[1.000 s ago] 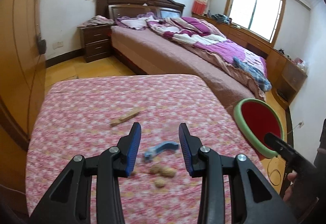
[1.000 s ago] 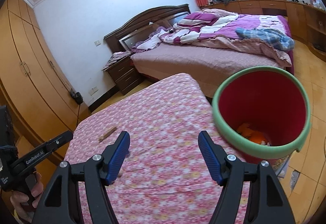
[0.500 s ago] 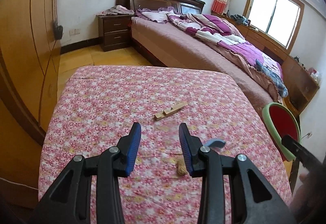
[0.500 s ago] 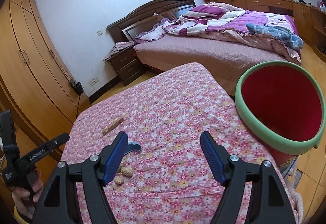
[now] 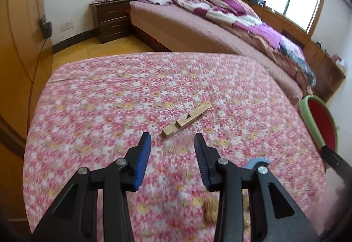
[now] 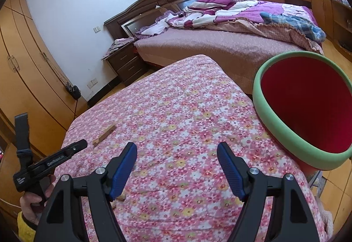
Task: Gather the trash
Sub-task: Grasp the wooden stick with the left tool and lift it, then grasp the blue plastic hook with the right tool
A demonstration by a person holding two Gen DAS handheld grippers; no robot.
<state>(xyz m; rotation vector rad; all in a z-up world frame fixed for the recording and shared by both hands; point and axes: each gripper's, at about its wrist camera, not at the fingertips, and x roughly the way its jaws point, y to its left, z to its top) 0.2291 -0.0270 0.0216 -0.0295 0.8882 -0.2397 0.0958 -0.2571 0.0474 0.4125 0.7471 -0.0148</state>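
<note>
Wooden clothespin (image 5: 186, 121) lies flat on the flowered tablecloth (image 5: 110, 110), long axis slanting toward the far right, nothing touching it. It sits just ahead of the left gripper (image 5: 173, 141), a little right of the gap's centre line. Left jaws stand partly open with nothing between the pads; gap looks wider than the pin's thickness but narrower than its length, so my read is that it must be taken across the narrow sides, not end to end. Best approach, as I judge it: come down with the pads either side of the pin's middle, turn the wrist so the fingers run square to the slanted axis, let both tips meet the cloth together, then close. The cloth is soft, so a tip pressed in could drag fabric into the grip. Other trash close by: a light-blue plastic piece (image 5: 257, 162) half hidden behind the right finger of the left tool, and peanut shells (image 5: 210, 209) low in the left view, blurred. Right gripper (image 6: 177, 155) hangs over bare cloth, jaws set wide and empty; they have just been opening. The red bin (image 6: 308, 110) with its green rim stands at the table's right edge, mouth tilted toward the table, well apart from the pin, so the carry crosses the table.
</note>
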